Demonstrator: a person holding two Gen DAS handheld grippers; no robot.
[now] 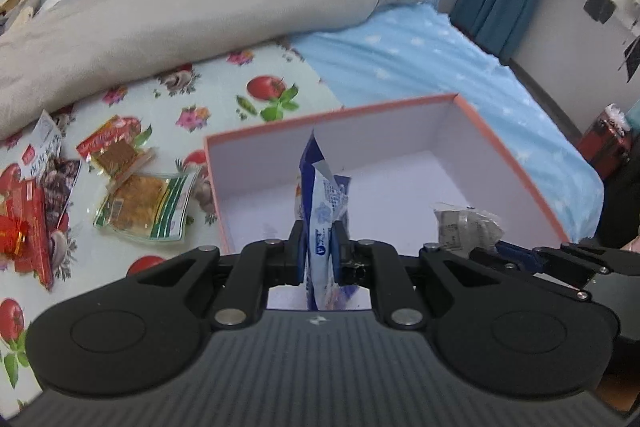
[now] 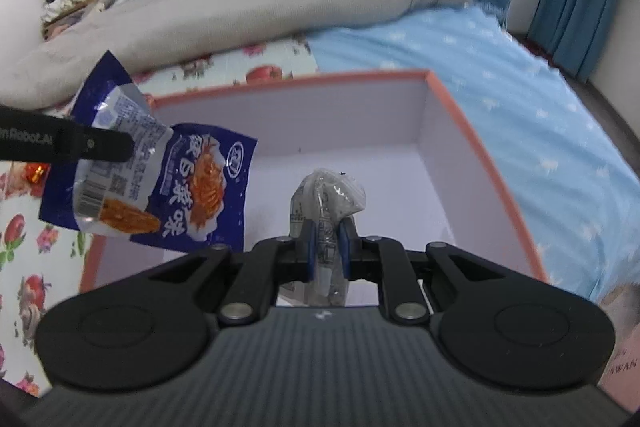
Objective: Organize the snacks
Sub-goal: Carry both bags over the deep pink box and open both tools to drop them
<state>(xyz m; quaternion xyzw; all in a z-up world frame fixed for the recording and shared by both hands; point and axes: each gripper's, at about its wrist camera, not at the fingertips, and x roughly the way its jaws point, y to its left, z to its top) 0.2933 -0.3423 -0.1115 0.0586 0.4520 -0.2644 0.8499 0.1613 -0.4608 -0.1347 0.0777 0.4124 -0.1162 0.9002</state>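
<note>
Snacks are going into the box: from the left wrist view, the blue snack packet [image 1: 322, 211] stands edge-on, clamped between the pads of the left gripper [image 1: 320, 247], its long axis running away from the gripper and upward, one corner pointing at the far wall of the box [image 1: 516, 171]. The packet hangs over the box's white floor, just ahead of the gripper. Off to the gripper's left, more loose snack packets [image 1: 140, 199] lie on the flowered sheet [image 1: 224, 83] of the bed. To its right, the right gripper [image 1: 500, 247] carries a clear packet [image 1: 464, 227] over the same box.

From the right wrist view, the right gripper [image 2: 326, 251] is closed on that clear packet [image 2: 328, 203], which stands upright ahead of it, long axis pointing up and away, above the box floor. The blue packet [image 2: 168, 183] hangs to the left, broadside, tilted down to the right.

I'd judge this the drop-off step: next, each gripper wants lowering a touch and opening so both packets land flat inside.
</note>
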